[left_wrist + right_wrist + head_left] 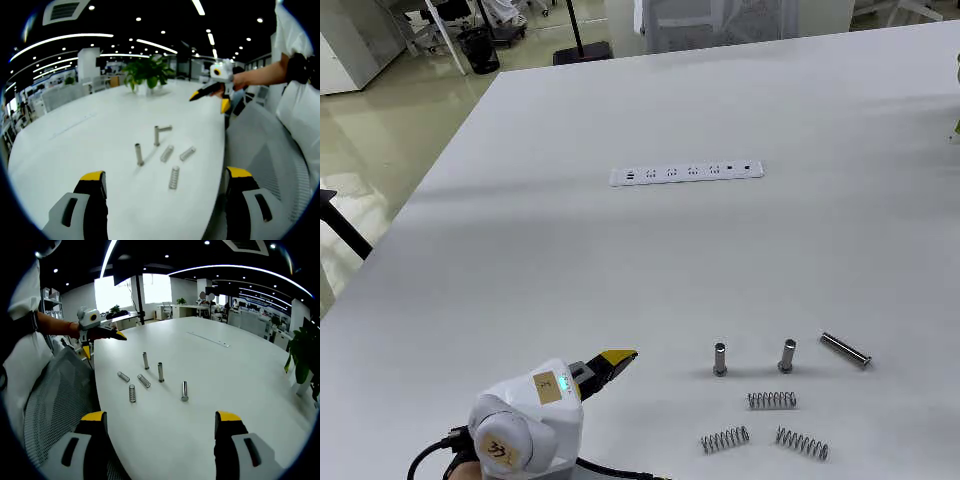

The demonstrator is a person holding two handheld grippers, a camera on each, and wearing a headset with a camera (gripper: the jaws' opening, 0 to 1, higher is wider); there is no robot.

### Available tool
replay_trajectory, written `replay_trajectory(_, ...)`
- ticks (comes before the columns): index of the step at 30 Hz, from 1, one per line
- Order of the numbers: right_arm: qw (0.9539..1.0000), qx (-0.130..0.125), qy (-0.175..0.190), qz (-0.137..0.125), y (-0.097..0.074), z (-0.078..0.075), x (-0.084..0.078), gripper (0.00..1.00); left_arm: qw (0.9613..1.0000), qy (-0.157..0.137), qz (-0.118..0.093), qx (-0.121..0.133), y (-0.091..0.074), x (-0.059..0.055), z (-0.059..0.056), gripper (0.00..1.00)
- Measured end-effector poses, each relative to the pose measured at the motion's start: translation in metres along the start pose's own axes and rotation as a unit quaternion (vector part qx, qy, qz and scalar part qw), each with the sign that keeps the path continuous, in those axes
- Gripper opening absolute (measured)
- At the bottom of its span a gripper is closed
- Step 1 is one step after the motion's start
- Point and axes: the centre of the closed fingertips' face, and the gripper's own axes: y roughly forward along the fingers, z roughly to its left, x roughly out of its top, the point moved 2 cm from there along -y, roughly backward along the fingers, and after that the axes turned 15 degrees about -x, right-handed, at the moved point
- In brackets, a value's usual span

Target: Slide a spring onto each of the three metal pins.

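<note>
Nothing is threaded yet: the left gripper [608, 364] and right gripper [210, 100], fingers spread empty, hang well to either side of the upright middle pin [786, 355]; three springs [772, 400] lie loose on the bench [570, 280] just in front of it, a second pin [720, 358] stands at its left, and the third pin [845, 350] lies toppled at its right.

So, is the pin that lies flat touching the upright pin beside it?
Apart. The head view shows bare table between the lying pin and the nearest upright pin.

Head view looks down at the pins [720, 358]; both gripper views face them from opposite sides.
</note>
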Motion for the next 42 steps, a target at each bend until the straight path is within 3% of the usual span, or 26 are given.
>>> replay_trajectory(22,1.0000,0.002,0.000,0.003,0.001,0.000,-0.001,0.90,1.0000,0.002,-0.001,0.000,0.000,0.001,0.002,1.00)
replay_trajectory(42,0.9997,0.010,-0.022,0.006,0.011,-0.011,0.014,0.89,1.0000,0.002,-0.002,0.003,-0.002,-0.001,0.006,1.00)
